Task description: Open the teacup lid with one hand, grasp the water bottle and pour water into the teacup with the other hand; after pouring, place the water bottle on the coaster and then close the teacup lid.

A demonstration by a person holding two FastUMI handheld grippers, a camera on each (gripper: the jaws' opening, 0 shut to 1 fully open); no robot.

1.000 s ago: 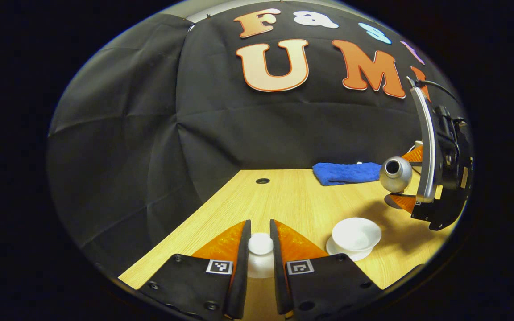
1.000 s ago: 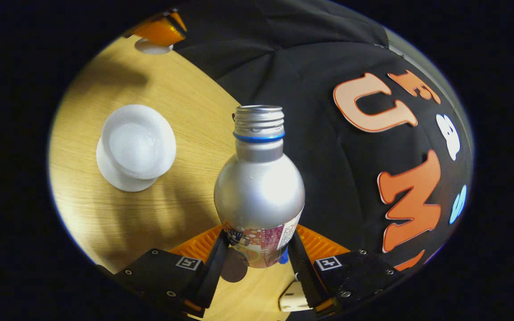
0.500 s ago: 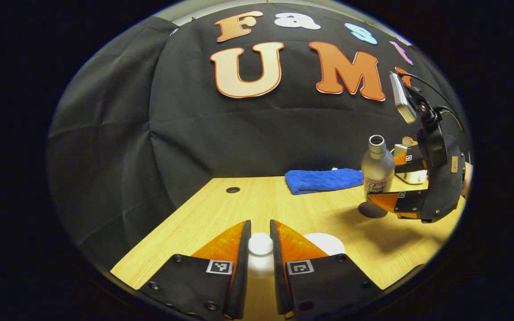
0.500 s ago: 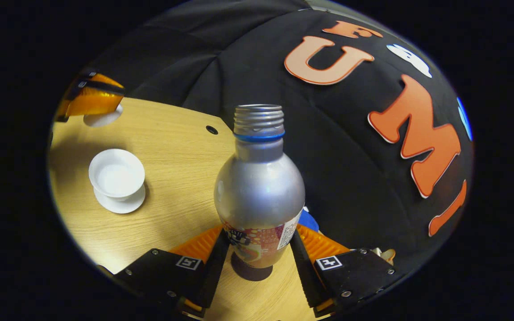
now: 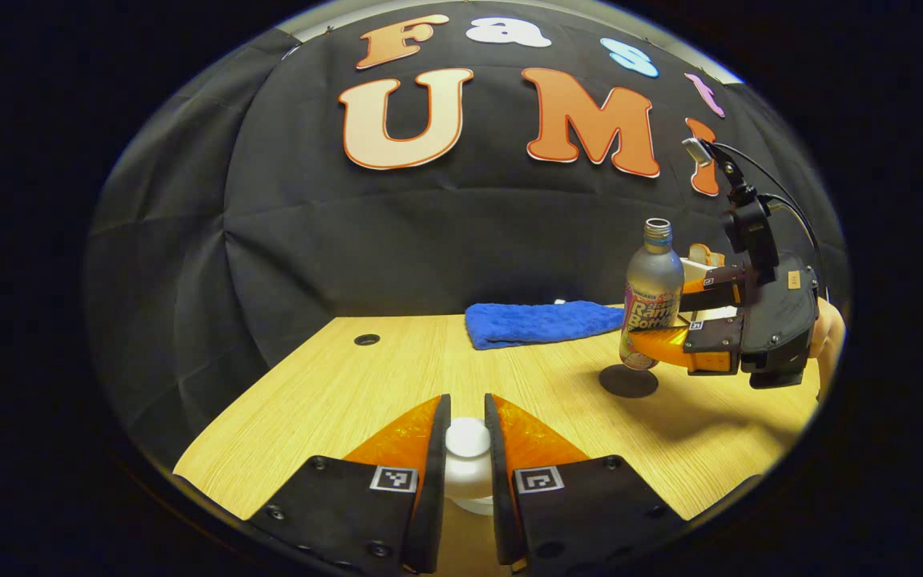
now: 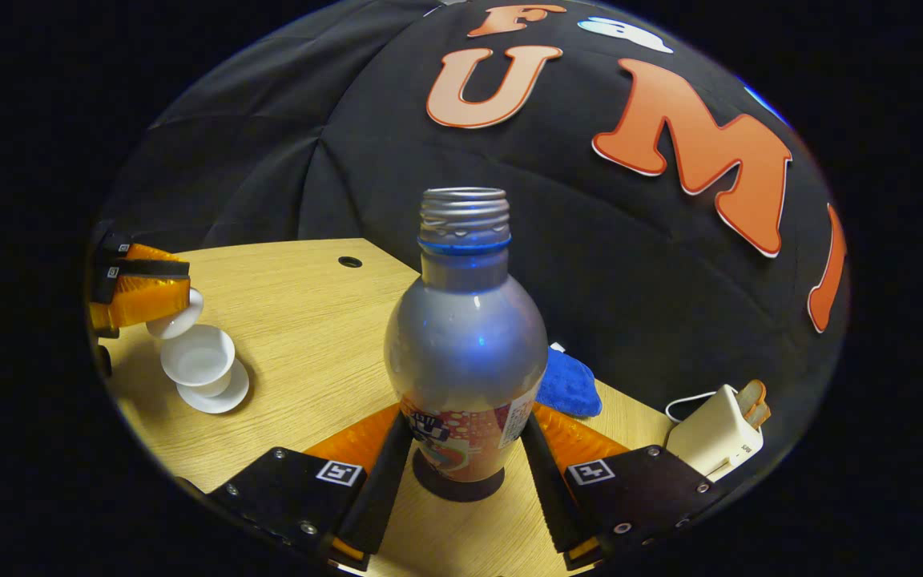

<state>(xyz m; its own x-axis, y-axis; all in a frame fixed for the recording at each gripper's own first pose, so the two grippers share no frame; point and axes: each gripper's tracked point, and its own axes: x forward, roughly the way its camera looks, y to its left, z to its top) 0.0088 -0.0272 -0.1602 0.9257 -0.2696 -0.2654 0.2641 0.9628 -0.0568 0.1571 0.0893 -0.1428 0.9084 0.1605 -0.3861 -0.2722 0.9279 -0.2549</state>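
My left gripper (image 5: 467, 413) is shut on the knob of the white teacup lid (image 5: 468, 441) and holds it off the table. In the right gripper view, this lid (image 6: 179, 319) hangs tilted just above and to the left of the open white teacup (image 6: 199, 357), which stands on its saucer (image 6: 225, 395). My right gripper (image 6: 465, 429) is shut on the lower body of the silver water bottle (image 6: 465, 336). The bottle is upright and uncapped. It (image 5: 652, 288) stands directly over the dark round coaster (image 5: 628, 381); I cannot tell whether it touches.
A folded blue cloth (image 5: 542, 322) lies at the back of the wooden table (image 5: 365, 393). A small hole (image 5: 366, 339) is at the table's back left. A white toaster (image 6: 716, 435) with bread stands to the right of the bottle.
The right gripper swung the bottle from tilted to upright and brought it down over the coaster. The left gripper carried the lid toward and over the teacup.
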